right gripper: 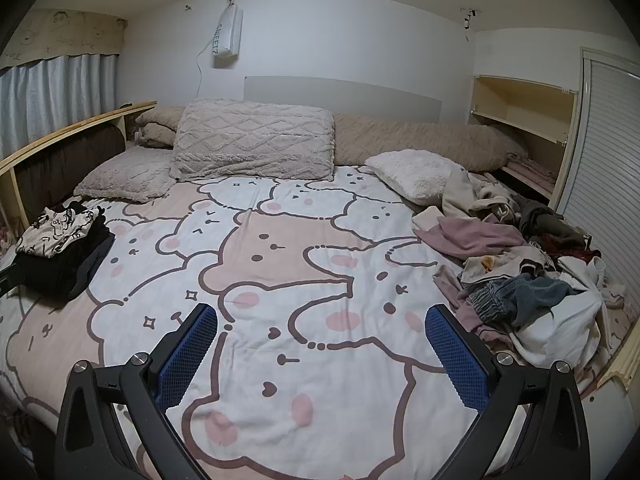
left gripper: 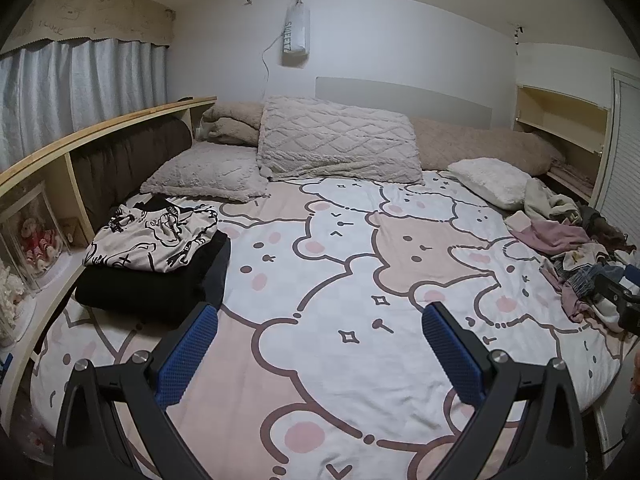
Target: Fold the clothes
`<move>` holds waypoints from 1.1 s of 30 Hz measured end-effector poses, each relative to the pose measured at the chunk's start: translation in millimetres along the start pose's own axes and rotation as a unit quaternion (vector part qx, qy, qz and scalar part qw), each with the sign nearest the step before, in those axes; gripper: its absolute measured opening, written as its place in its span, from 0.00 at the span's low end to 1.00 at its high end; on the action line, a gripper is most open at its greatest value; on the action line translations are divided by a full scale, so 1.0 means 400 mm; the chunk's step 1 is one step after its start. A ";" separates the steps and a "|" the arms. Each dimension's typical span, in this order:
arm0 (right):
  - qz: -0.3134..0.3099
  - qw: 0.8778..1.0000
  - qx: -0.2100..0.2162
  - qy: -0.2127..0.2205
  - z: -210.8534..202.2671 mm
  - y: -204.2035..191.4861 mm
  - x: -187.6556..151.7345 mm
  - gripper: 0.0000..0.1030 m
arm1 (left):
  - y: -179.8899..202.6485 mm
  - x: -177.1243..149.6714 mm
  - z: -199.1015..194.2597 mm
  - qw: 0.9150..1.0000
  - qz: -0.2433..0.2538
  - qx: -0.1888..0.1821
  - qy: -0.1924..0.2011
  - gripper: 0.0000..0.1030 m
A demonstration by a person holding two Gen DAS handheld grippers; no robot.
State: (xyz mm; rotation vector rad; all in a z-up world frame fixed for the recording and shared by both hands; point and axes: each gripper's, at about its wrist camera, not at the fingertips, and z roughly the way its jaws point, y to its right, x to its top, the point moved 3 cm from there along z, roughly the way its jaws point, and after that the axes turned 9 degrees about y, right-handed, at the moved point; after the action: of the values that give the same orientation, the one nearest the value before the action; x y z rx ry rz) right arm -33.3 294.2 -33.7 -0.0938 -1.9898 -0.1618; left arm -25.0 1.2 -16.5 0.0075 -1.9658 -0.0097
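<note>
Both my left gripper point(left gripper: 320, 334) and right gripper point(right gripper: 321, 334) hover jaws spread, empty, over the bed point(right gripper: 280, 248): folded stack point(left gripper: 154, 258) left, unfolded pile point(right gripper: 520, 280) right, keeping the middle free for folding.

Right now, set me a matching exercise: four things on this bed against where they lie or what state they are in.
Things:
1. folded stack
2. loose clothes pile
3. big quilted pillow
4. left gripper

Places or states:
A. open, holding nothing
B. at the head of the bed, in the middle
C. left side of the bed
D. right side of the bed, unfolded

Pairs: 1-C, 2-D, 3-B, 4-A
</note>
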 end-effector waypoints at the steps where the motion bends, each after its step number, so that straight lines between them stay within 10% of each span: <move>1: -0.001 1.000 0.000 -0.001 0.000 -0.001 0.001 1.00 | 0.002 -0.002 -0.001 1.000 0.001 0.001 0.000 1.00; 33: -0.001 1.000 0.002 -0.009 0.012 0.002 -0.006 1.00 | 0.012 -0.022 0.015 1.000 0.003 -0.008 -0.016 1.00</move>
State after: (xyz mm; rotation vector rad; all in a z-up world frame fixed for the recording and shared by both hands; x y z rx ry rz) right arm -36.6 295.8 -37.8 -0.0907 -2.0091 -0.1578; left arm -27.1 6.0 -27.0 -0.0092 -1.9984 -0.0218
